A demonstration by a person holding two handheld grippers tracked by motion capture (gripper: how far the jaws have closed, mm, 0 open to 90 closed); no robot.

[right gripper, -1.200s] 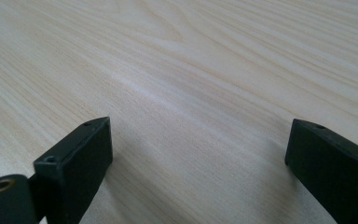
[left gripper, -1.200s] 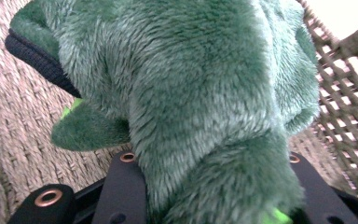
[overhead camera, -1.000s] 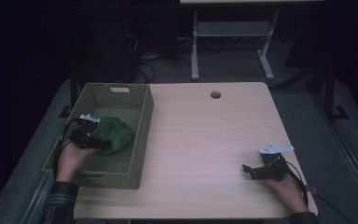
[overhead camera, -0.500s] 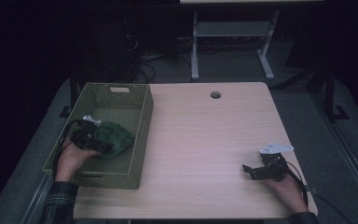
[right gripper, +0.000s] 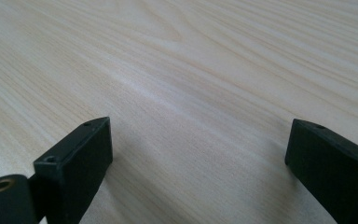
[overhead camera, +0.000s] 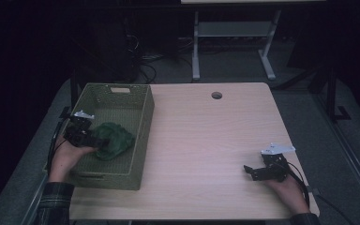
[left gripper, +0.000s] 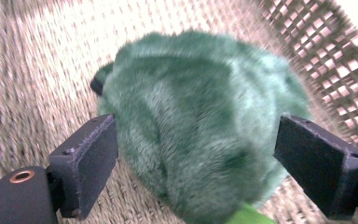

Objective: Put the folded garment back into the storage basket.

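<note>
A dark green furry plush toy [overhead camera: 115, 139] lies inside the olive woven basket [overhead camera: 146, 117] at the table's left. My left gripper [overhead camera: 95, 140] reaches into the basket from the left, right against the toy. In the left gripper view its jaws stand wide apart with the toy [left gripper: 200, 126] between and just beyond them, so the left gripper [left gripper: 198, 163] is open. A bright green bit [left gripper: 247, 217] shows under the toy. My right gripper [overhead camera: 249, 170] rests low over the bare table [overhead camera: 206, 140] at the front right. It is open [right gripper: 198, 154], with nothing between its jaws.
The basket's woven wall [left gripper: 335, 56] rises close behind the toy. A round cable hole [overhead camera: 216, 95] sits near the table's far edge. Beyond the table stand a white metal frame [overhead camera: 234, 33] and cables on the dark floor. Pale wood [right gripper: 191, 70] spreads ahead of the right gripper.
The left gripper has shifted slightly left and toward the person, and the plush toy sits a little lower in the basket. The right gripper has not moved.
</note>
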